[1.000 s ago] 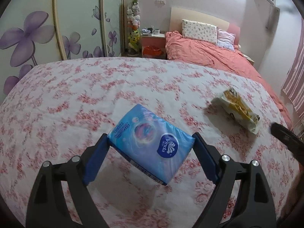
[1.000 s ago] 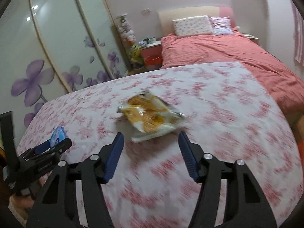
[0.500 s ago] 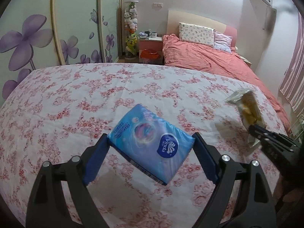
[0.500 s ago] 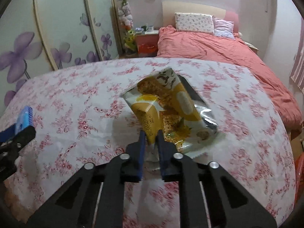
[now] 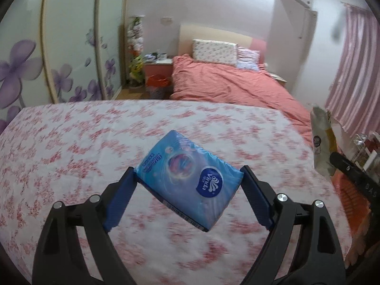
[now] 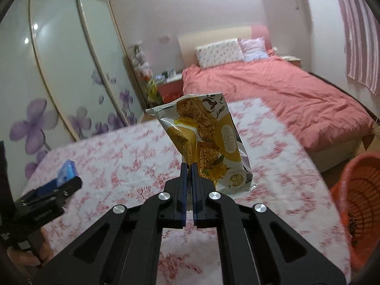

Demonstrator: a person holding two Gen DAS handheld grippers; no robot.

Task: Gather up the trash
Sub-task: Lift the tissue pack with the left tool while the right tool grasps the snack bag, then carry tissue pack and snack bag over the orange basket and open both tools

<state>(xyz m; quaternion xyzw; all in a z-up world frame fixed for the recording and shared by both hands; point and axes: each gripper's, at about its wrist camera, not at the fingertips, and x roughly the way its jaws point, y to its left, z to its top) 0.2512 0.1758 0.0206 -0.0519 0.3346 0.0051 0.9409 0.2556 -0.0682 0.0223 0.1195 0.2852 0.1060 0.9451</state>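
Note:
My left gripper [image 5: 188, 178] is shut on a blue Vinda tissue pack [image 5: 190, 180] and holds it above the floral tablecloth [image 5: 95, 142]. My right gripper [image 6: 189, 166] is shut on a yellow snack wrapper [image 6: 204, 135], which stands upright in the jaws above the table. The wrapper also shows at the right edge of the left wrist view [image 5: 321, 140], and the tissue pack at the left of the right wrist view [image 6: 66, 173]. An orange mesh basket [image 6: 361, 199] stands on the floor at the table's right edge.
A bed with a salmon cover [image 5: 232, 87] lies beyond the table. Sliding wardrobe doors with purple flowers [image 5: 59, 47] run along the left. A nightstand [image 5: 158, 66] stands beside the bed, and a pink curtain [image 5: 356, 71] hangs at the right.
My right gripper shut on the snack wrapper and lifted it off the table toward the right. My left gripper kept hold of the tissue pack and rose a little.

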